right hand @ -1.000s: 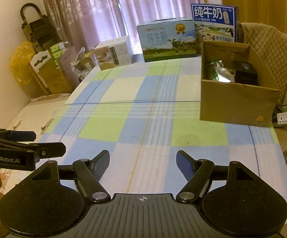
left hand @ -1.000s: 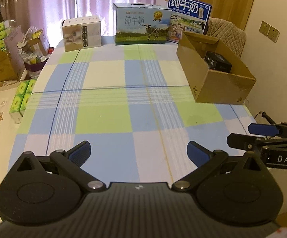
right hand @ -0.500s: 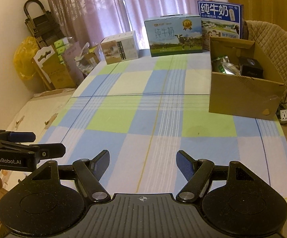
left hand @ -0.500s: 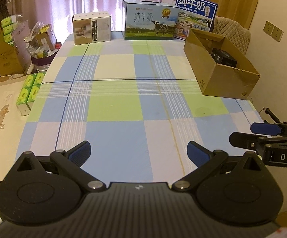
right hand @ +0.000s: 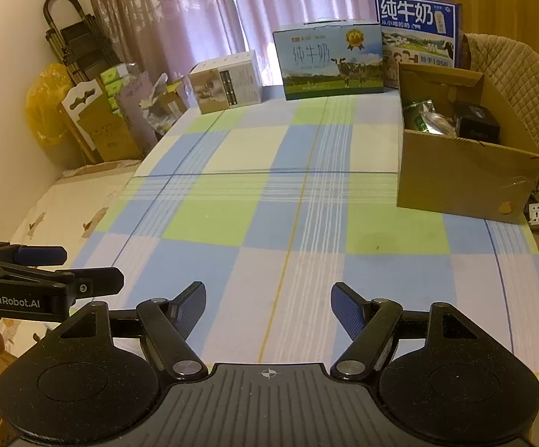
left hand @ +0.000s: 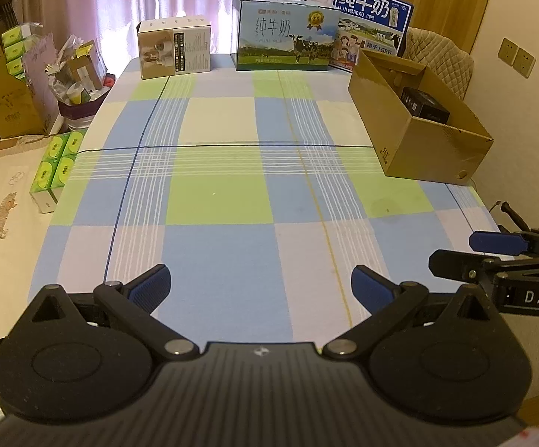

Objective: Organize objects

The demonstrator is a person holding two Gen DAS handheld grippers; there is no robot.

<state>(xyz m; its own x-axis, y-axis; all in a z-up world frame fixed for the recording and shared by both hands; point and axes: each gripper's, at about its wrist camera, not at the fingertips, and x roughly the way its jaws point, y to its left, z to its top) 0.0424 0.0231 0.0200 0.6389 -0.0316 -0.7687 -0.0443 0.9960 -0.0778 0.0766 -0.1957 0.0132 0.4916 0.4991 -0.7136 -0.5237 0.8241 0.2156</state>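
Far beyond both spread tongs (left hand: 260, 285), cardboard box (right hand: 459, 175) with perhaps packets.

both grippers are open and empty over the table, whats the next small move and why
Probably pause or pull back and check. The cardboard box already holds a green packet and a black box, and nothing loose shows on the tablecloth. The left gripper and right gripper are both open, holding nothing.
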